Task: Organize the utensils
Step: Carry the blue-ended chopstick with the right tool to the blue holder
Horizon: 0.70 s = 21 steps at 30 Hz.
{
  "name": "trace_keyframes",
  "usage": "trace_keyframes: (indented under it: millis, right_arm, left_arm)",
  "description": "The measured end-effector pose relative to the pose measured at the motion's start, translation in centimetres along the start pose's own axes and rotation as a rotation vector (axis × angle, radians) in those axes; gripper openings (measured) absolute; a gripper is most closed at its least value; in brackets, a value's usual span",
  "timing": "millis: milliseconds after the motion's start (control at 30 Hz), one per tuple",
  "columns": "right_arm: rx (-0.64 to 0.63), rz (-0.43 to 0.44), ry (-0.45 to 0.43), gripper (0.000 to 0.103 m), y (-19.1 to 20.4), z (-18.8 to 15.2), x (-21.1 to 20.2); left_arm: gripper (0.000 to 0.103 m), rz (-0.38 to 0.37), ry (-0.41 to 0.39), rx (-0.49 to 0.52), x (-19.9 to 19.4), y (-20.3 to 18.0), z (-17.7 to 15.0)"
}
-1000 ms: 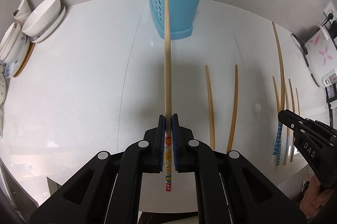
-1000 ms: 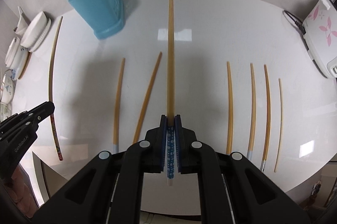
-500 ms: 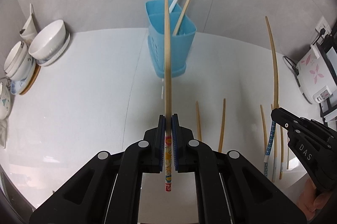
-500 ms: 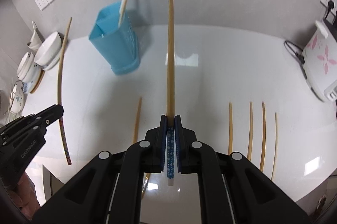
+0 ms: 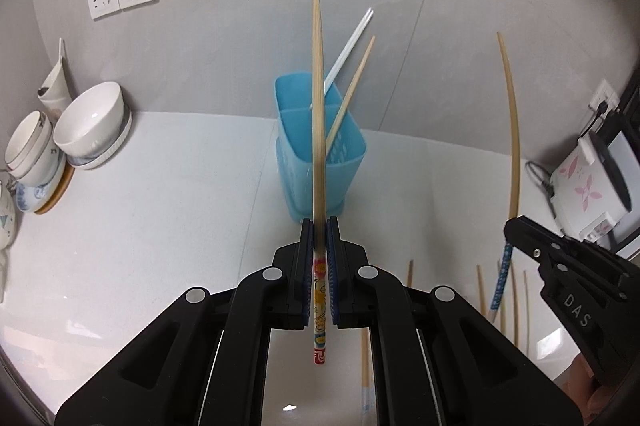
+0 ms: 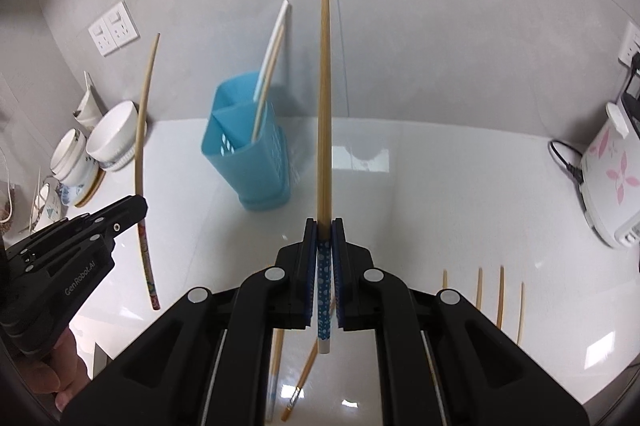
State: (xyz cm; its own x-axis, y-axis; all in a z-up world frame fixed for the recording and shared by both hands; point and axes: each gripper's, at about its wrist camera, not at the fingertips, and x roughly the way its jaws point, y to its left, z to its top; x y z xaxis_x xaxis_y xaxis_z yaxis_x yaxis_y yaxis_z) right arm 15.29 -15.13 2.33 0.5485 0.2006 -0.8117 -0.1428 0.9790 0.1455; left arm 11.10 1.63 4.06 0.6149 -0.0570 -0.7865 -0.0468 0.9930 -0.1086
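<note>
- Presently, left tool point(image 5: 319, 226): jaws clamped on the floral-handled chopstick point(image 5: 318, 129) near its painted end; the bare tip points to 12 o'clock, overlapping the blue holder point(image 5: 340, 165) in the left wrist view.
- Right tool point(image 6: 324, 226): jaws clamped on the blue-dotted chopstick point(image 6: 324, 97) by its patterned end; tip at 12 o'clock, holder at 10 o'clock in the right wrist view.
- Blue holder: two compartments, upright on the white surface point(image 5: 160, 226); a white chopstick point(image 5: 348, 45) and a wooden chopstick point(image 5: 352, 89) already lean inside.
- Loose chopsticks point(image 6: 500, 298): several on the surface at 4 to 5 o'clock of the right tool, not yet collected.
- Risk, judged: each stick is held near one end, so the long free length may pivot in the pads and miss the opening.
- Risk, judged: a tip striking the rim or the leaning sticks could tip the light holder or flick a stick out.
- Risk, judged: both tools converging on one opening may cross sticks or collide.
- Risk, judged: the bowls point(image 5: 90, 121) at 9 o'clock lie within a wide swing.
</note>
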Motion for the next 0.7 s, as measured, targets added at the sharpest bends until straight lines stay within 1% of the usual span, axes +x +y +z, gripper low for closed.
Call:
trace_keyframes:
  millis: [67, 233, 467, 700]
  right_arm:
    - [0.000, 0.010, -0.024, 0.007, 0.1, 0.7, -0.2]
    - [0.000, 0.034, -0.067, 0.007, 0.3, 2.4, -0.2]
    - [0.010, 0.054, -0.123, 0.007, 0.5, 5.1, 0.5]
    - [0.001, 0.083, -0.156, 0.007, 1.0, 7.4, 1.6]
  left_arm:
    - [0.006, 0.000, -0.028, 0.003, -0.2, 0.1, 0.7]
    - [0.006, -0.034, -0.094, 0.001, -0.4, 0.2, 2.3]
    - [0.006, -0.065, -0.175, 0.008, 0.3, 0.4, 4.5]
    - [0.006, -0.087, -0.215, 0.022, 2.3, 0.3, 6.1]
